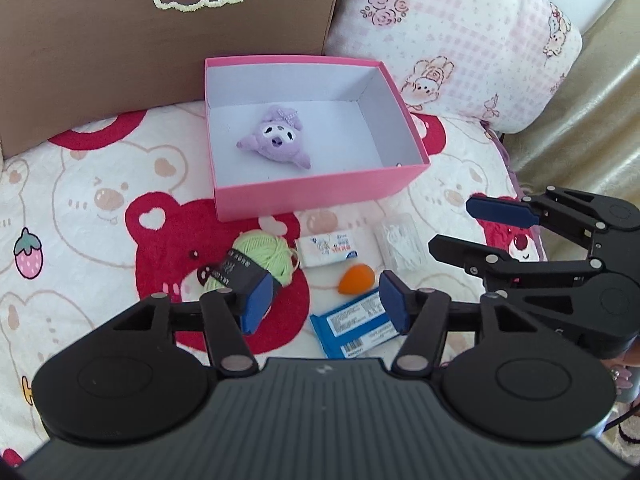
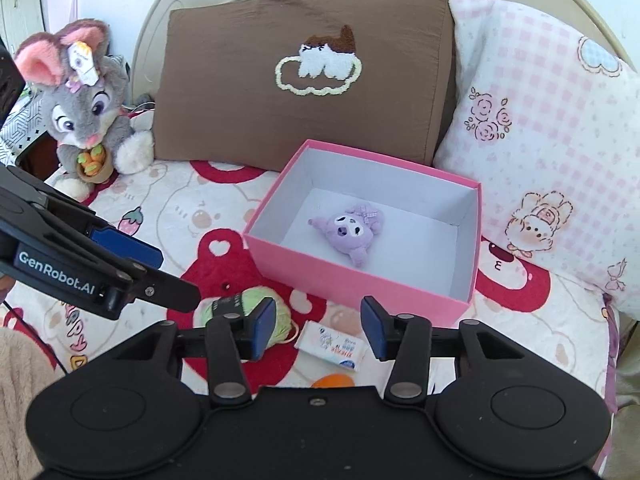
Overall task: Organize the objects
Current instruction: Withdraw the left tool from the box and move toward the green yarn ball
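A pink open box (image 1: 320,196) (image 2: 352,284) sits on the bear-print blanket with a purple plush toy (image 1: 276,136) (image 2: 352,232) inside. In front of it lie a green yarn ball (image 1: 264,256) (image 2: 285,320), a white tissue pack (image 1: 328,250) (image 2: 330,346), an orange sponge egg (image 1: 357,277) (image 2: 334,381), a blue packet (image 1: 356,328) and a clear bag of white bits (image 1: 400,244). My left gripper (image 1: 326,304) (image 2: 160,272) hovers open above these items, holding nothing. My right gripper (image 2: 319,328) (image 1: 476,230) is open too, empty, to the right of the left one.
A brown pillow (image 2: 304,80) and a pink checked pillow (image 2: 540,152) lean behind the box. A grey rabbit plush (image 2: 88,108) sits at the far left. The bed's right edge (image 1: 516,168) runs close to the box.
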The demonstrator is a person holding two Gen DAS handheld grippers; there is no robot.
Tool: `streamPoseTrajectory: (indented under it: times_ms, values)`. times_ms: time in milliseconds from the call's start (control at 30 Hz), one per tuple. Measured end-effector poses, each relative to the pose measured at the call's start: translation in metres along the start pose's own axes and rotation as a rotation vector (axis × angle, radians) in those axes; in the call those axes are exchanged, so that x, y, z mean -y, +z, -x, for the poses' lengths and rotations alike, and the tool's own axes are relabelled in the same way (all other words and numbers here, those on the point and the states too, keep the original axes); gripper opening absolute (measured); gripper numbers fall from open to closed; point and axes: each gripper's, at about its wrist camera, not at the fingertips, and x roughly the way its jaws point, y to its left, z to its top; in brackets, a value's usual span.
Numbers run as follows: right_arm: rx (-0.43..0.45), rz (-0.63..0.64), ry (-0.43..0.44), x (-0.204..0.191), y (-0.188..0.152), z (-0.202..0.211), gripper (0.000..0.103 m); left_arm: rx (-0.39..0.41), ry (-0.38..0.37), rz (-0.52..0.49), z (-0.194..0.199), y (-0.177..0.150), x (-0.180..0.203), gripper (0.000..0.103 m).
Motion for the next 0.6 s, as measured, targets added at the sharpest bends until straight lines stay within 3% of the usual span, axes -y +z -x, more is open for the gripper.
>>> streamPoseTrajectory:
  times_ms: [100,600]
  values:
    - [-0.004,0.007,0.004,-0.006,-0.007,0.006,0.061,-0.003,0.0,-0.009,0.005,-0.009,0.001,0.062]
    - [-0.01,0.042,0.04,-0.036,-0.035,0.025,0.071,-0.022,-0.022,-0.026,0.016,-0.049,-0.005,0.065]
